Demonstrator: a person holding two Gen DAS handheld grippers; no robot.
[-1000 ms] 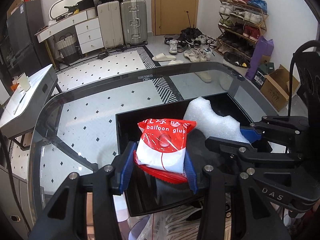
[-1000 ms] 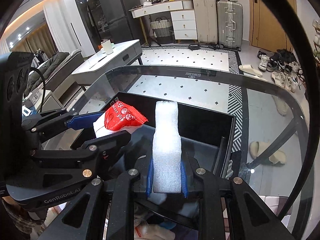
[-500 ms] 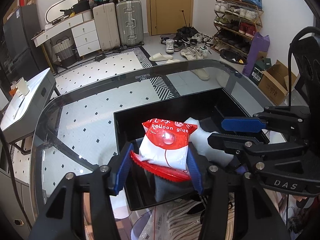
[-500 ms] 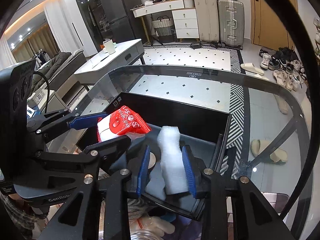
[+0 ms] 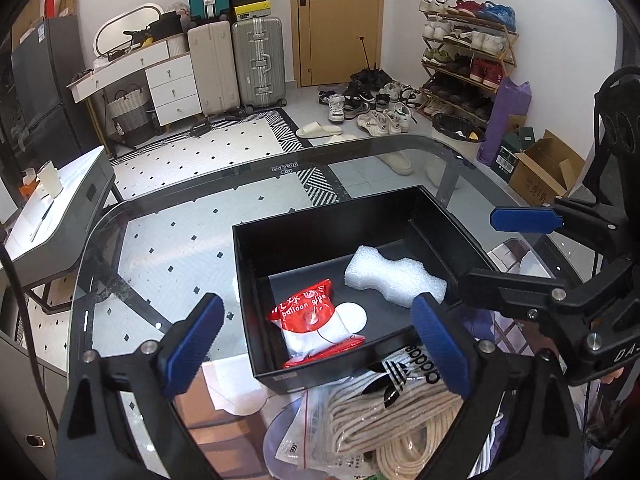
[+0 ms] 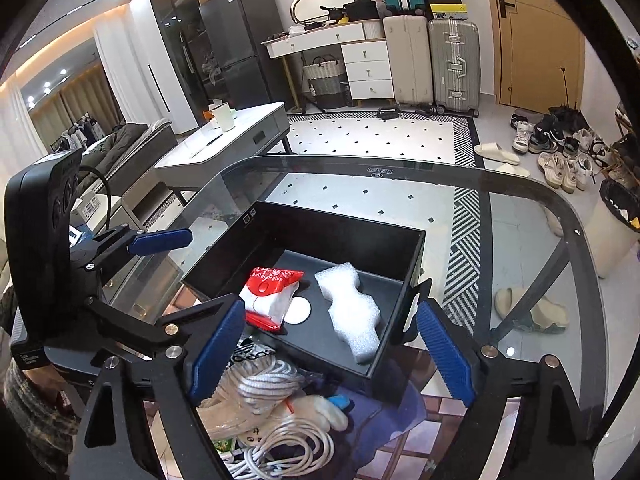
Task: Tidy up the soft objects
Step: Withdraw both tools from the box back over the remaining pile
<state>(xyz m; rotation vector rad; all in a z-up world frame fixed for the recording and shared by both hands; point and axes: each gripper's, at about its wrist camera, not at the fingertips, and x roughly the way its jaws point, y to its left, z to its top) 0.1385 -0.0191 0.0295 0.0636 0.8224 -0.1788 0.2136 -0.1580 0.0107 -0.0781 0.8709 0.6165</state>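
Both drops done: left gripper [image 5: 316, 338] and right gripper [image 6: 332, 346] have just been opening, jaws spread wide, nothing between them. Red-white pouch [image 5: 314, 320] and white foam block [image 5: 394, 278] lie side by side in the black box [image 5: 320, 236]. Both look light and squashy; foam dents, so pinch its narrow waist; take the pouch across its filled middle, film likely slippery.

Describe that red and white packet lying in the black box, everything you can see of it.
The balloon glue packet is a soft, puffy plastic pouch: red top printed with white lettering reading "balloon glue", a round red emblem below it, white lower body and a red bottom edge. It lies tilted on the floor of the black box, against the near left corner, partly covering a white disc. The white foam piece lies apart from it. No gripper fingers touch it.
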